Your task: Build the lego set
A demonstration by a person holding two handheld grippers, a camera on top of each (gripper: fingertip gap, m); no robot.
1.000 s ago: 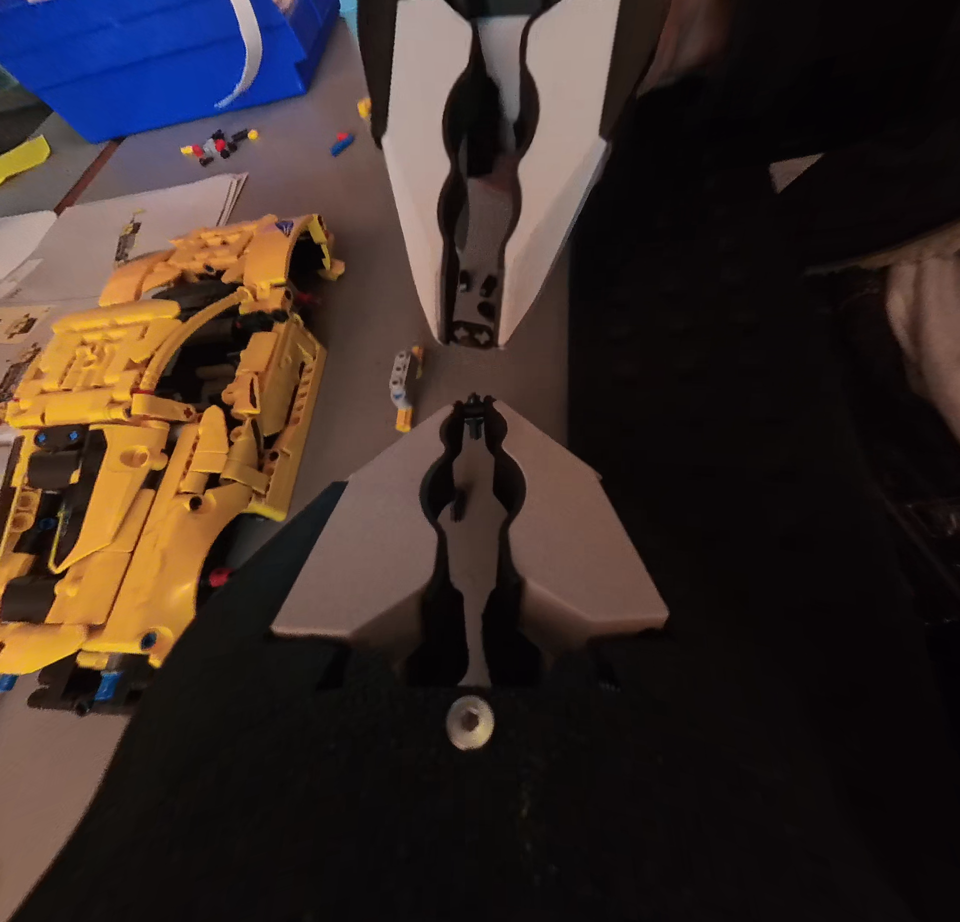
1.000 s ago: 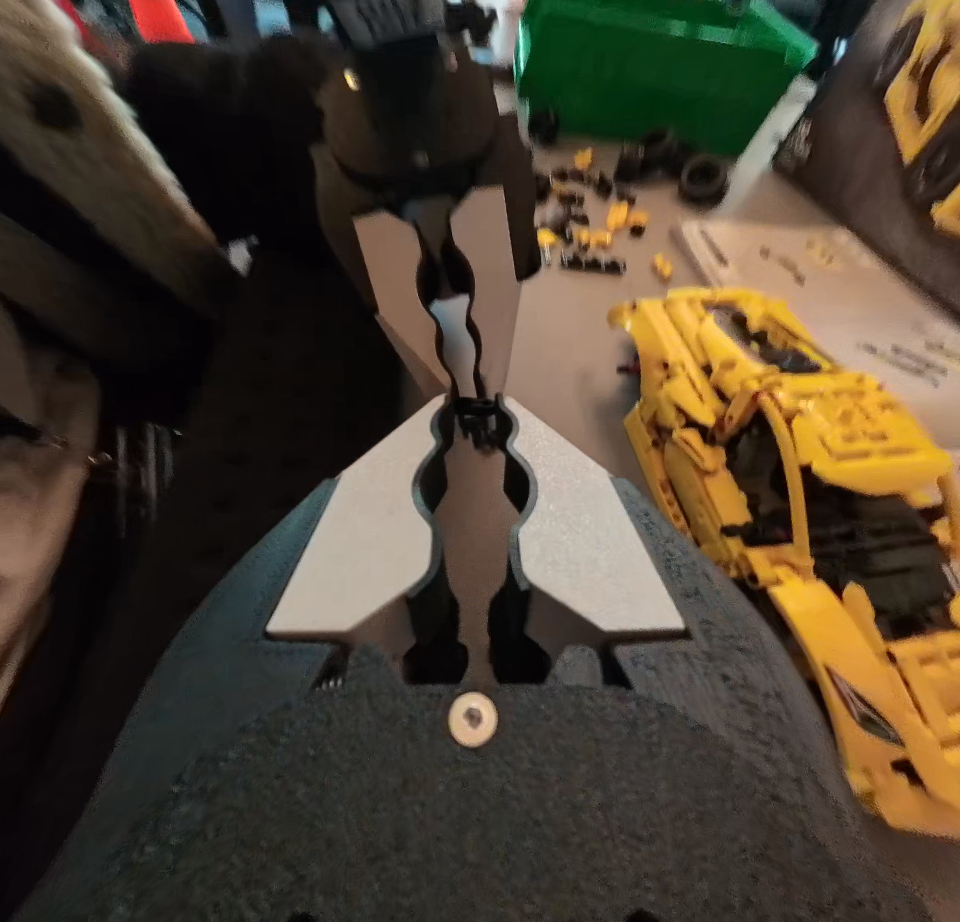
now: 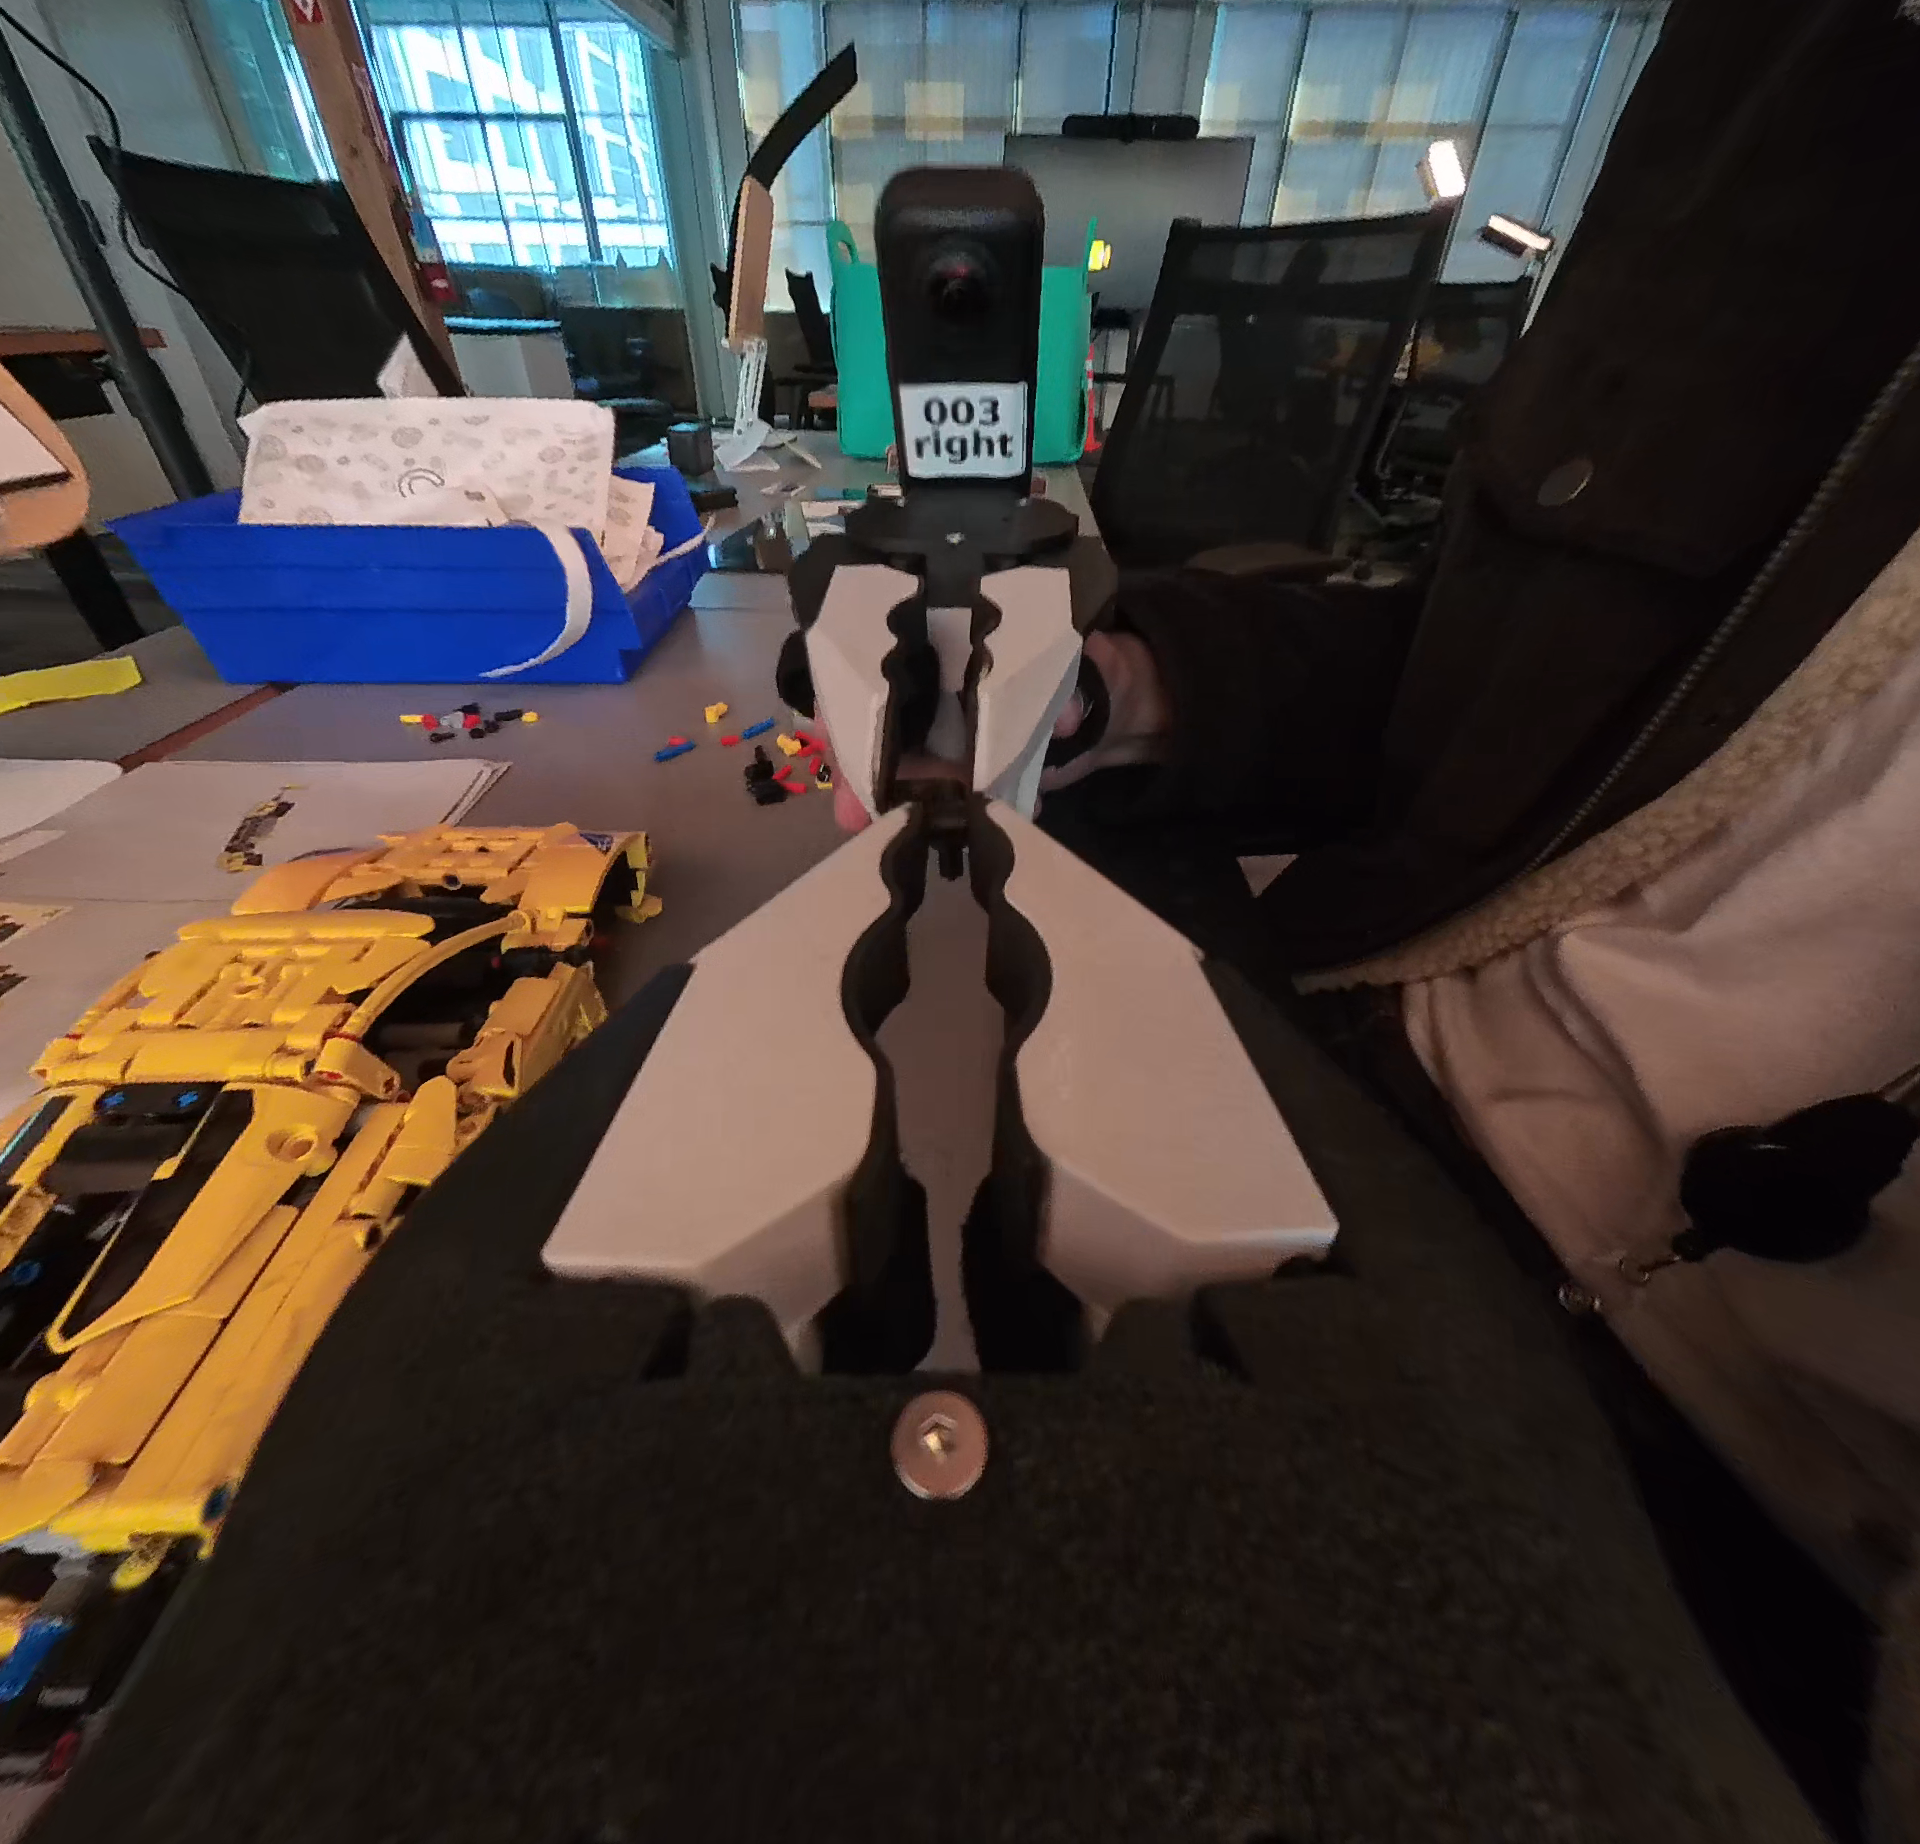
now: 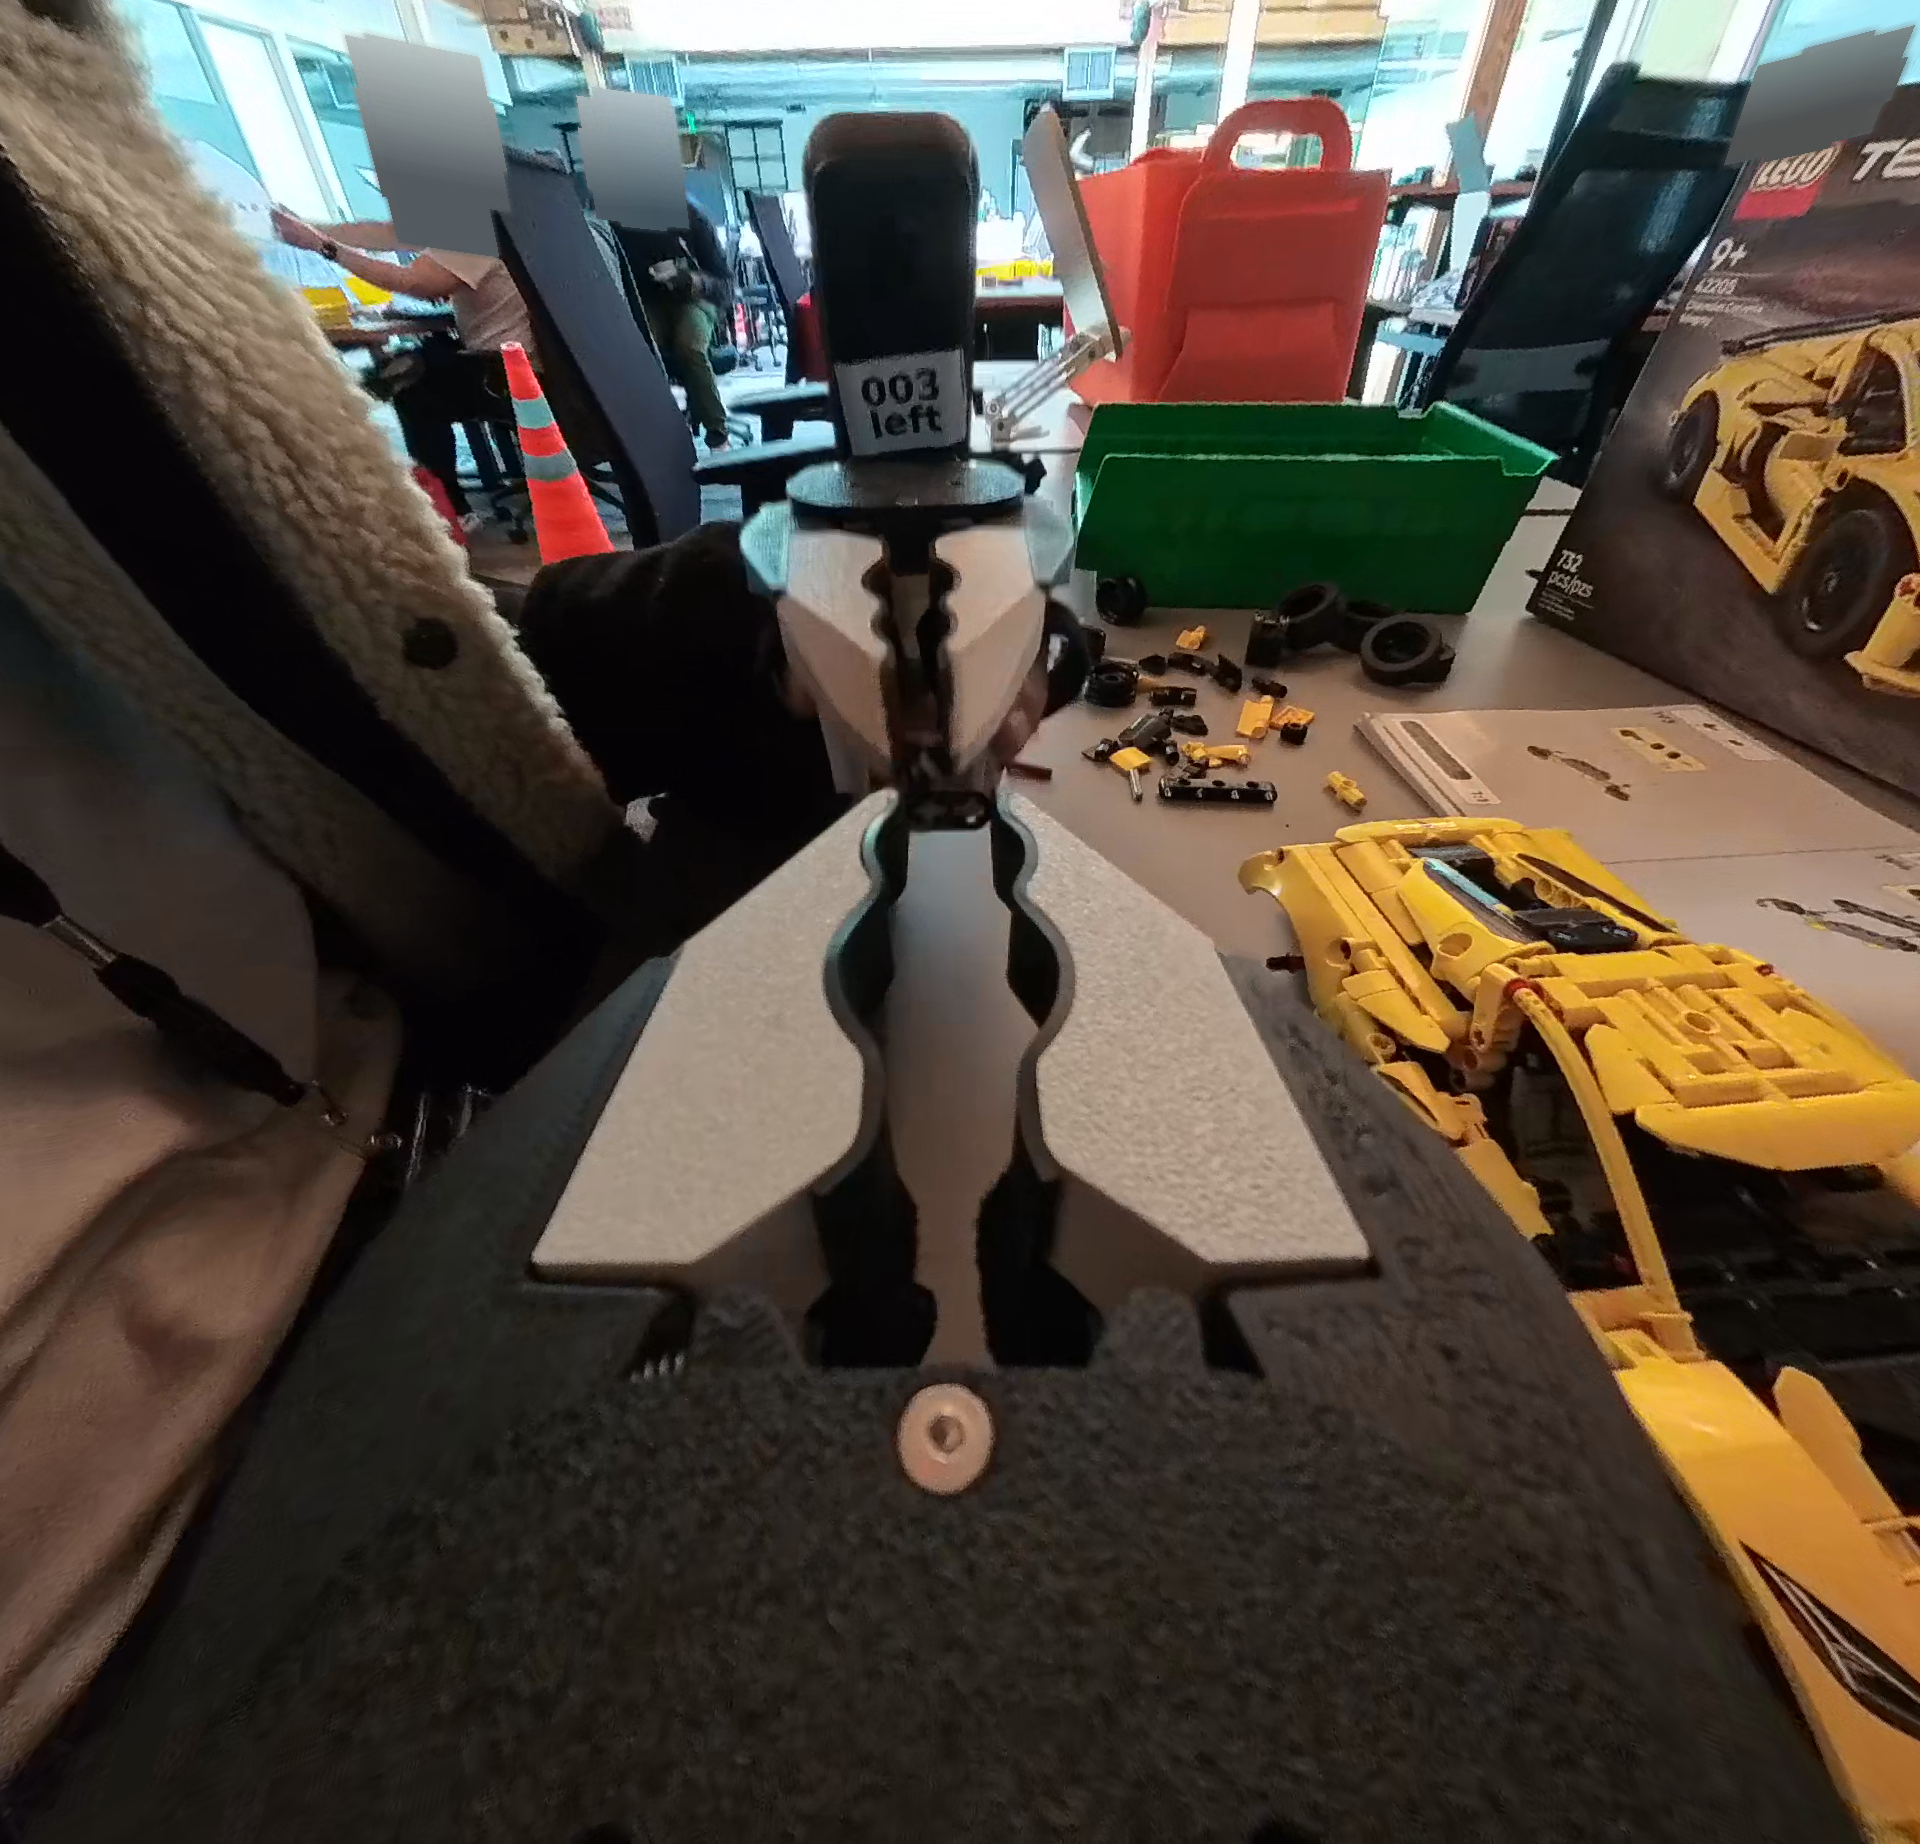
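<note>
My left gripper (image 3: 943,826) is shut on a small black pin (image 3: 945,854) at its tips. My right gripper (image 4: 943,805) is shut on a small black connector piece (image 4: 945,810). The two grippers point at each other, tip to tip, above the table's near edge. The right gripper also shows in the left wrist view (image 3: 928,784), and the left gripper in the right wrist view (image 4: 928,745). Where the two pieces meet is hidden between the tips. The partly built yellow car (image 3: 270,1067) lies on the table beside them, also seen in the right wrist view (image 4: 1558,1025).
Loose small parts (image 3: 769,755) and a blue bin (image 3: 416,599) lie beyond the car. A green bin (image 4: 1299,516), black tyres (image 4: 1403,646), loose parts (image 4: 1195,745), instruction sheets (image 4: 1621,776) and the set's box (image 4: 1787,444) stand on the other side. A person's coat (image 3: 1662,859) is close by. Left and right tips are no more than a few centimetres apart. Both grippers' tips are roughly 15 cm from the partly built yellow car (image 3: 270,1067). It is also in sight in the right wrist view (image 4: 1549,968).
Both grippers have tilted up from looking down at the table to level. The gap between their tips has closed; the tips now meet. Each still holds its piece.
</note>
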